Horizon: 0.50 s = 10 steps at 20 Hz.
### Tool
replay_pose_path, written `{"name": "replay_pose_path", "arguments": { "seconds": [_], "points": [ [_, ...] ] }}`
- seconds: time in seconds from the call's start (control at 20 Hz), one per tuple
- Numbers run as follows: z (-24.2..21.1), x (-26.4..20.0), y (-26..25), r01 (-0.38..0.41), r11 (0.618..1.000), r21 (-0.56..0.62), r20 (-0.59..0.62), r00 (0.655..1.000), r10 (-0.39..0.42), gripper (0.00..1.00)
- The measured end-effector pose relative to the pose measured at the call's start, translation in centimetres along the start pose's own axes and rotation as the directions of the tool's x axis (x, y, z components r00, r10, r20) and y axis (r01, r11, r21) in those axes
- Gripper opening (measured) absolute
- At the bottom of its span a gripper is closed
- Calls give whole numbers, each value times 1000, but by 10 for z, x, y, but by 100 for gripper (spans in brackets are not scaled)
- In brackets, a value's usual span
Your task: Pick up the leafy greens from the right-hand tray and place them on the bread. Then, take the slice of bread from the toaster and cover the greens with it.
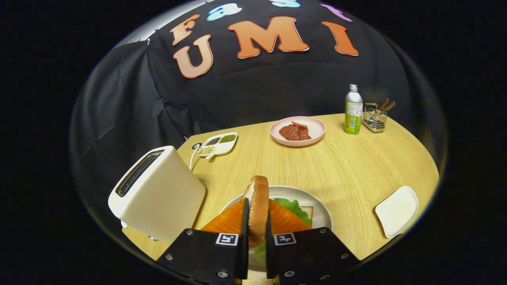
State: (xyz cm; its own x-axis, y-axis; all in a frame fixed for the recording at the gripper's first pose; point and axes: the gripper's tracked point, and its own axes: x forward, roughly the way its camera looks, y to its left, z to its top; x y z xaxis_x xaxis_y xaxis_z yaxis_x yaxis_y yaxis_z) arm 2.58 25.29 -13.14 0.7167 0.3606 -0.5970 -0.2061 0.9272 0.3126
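Wooden surface [348, 166] is carrying all items before black cloth. Tongs [256, 237] are gripping a bread slice [259, 206] on edge, both fingers pressing its faces, directly above the white plate [317, 206]. On that plate greens [295, 208] are lying over a second slice [307, 211]. Toaster [158, 194] is standing just left of the plate. An empty white tray [397, 211] is sitting to the right. Beyond are a pink plate [298, 130] with red food, a sectioned dish [219, 145], a bottle [353, 110] and a wire holder [375, 115].
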Motion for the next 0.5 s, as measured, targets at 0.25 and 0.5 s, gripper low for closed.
{"name": "replay_pose_path", "arguments": {
  "seconds": [0.25, 0.5],
  "points": [
    [-4, -2, -25, 59, 998, -4, -9, 998, -59, 37],
    [-5, -9, -51, 145, 989, -32, -7, 989, -145, 59]
  ]
}}
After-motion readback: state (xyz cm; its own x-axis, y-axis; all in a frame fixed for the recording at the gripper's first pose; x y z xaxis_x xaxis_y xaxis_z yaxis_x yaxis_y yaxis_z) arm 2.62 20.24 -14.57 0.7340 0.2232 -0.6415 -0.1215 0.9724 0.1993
